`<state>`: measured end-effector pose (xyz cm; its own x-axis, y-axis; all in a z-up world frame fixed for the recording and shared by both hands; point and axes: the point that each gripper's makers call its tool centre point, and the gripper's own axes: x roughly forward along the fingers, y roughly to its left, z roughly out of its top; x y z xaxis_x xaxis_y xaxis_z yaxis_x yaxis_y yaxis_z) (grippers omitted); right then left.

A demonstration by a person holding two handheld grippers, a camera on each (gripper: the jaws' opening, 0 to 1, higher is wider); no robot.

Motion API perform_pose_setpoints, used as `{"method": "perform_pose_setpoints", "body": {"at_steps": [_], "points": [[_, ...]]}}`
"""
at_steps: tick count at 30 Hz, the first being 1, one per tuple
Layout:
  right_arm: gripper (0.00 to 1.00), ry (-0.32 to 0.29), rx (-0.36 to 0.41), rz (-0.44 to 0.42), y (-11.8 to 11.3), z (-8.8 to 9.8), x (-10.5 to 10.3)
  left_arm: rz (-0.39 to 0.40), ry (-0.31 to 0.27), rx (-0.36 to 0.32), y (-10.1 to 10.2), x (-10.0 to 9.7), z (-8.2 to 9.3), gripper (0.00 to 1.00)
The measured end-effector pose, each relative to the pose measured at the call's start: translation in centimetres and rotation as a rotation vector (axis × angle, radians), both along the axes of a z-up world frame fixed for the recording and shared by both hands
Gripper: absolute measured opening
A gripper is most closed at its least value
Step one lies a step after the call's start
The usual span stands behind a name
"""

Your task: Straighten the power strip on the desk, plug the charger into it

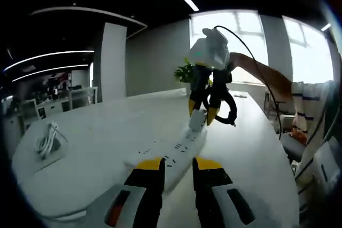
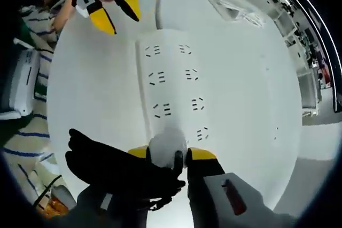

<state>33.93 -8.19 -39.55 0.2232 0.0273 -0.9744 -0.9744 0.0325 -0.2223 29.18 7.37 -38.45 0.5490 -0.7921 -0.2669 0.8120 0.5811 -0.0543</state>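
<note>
No readable text, label, brand, number or sign anywhere in either view. Only unlettered socket slots on the white power strip (image 2: 173, 92), too plain to carry any wording. Nothing legible on the white charger (image 2: 167, 143), nor on the bare desk (image 2: 251, 78). Red patch on the right tool (image 2: 168, 154) body blank at this size; same for the orange patch on the left tool (image 1: 173, 165). Small green mark on the white housing seen in the left gripper view too blurred to read. Background office fittings far too small and smeared for any lettering.
</note>
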Motion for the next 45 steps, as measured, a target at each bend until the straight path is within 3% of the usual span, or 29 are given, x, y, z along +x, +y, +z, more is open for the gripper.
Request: {"method": "perform_pose_setpoints", "body": {"at_steps": [3, 6, 11, 13, 18, 20, 24, 26, 28, 31, 41, 45], "points": [[0.24, -0.008, -0.09, -0.018, 0.0, -0.2, 0.0, 0.002, 0.003, 0.002, 0.0, 0.1, -0.1, 0.21], [0.24, -0.013, -0.097, -0.022, -0.1, -0.2, 0.0, 0.003, 0.005, 0.003, 0.0, 0.1, -0.1, 0.21], [0.23, 0.025, 0.049, -0.03, -0.5, -0.3, 0.0, -0.003, 0.004, 0.003, -0.2, -0.1, -0.2, 0.21], [0.23, 0.023, 0.045, -0.031, -0.6, -0.4, 0.0, -0.004, 0.003, 0.003, -0.2, -0.2, -0.1, 0.21], [0.23, 0.007, -0.127, -0.028, -0.4, -0.5, 0.1, -0.007, 0.0, 0.002, -0.3, -0.2, -0.1, 0.21], [0.23, 0.006, -0.115, -0.035, -0.2, -0.5, 0.4, -0.007, 0.0, 0.002, -0.3, -0.3, 0.0, 0.21], [0.23, 0.018, 0.062, -0.027, -0.2, -0.6, 0.5, -0.012, -0.002, 0.001, -0.4, -0.4, 0.0, 0.21], [0.23, 0.022, 0.076, -0.038, -0.5, -0.6, 0.6, -0.016, -0.003, 0.001, -0.5, -0.4, 0.0, 0.21], [0.24, 0.024, 0.061, -0.041, -0.3, -0.6, 0.6, -0.018, -0.001, 0.0, -0.6, -0.5, 0.0, 0.21], [0.24, 0.015, -0.043, -0.041, -0.6, -0.8, 0.5, -0.014, 0.002, 0.006, -0.5, -0.4, -0.2, 0.21], [0.24, 0.039, 0.01, -0.044, -0.1, -1.1, -0.5, -0.02, 0.01, 0.014, -0.5, -0.7, -0.3, 0.21], [0.25, 0.028, -0.009, -0.03, 0.0, -1.3, -0.8, -0.019, 0.011, 0.011, -0.4, -0.7, -0.2, 0.21]]}}
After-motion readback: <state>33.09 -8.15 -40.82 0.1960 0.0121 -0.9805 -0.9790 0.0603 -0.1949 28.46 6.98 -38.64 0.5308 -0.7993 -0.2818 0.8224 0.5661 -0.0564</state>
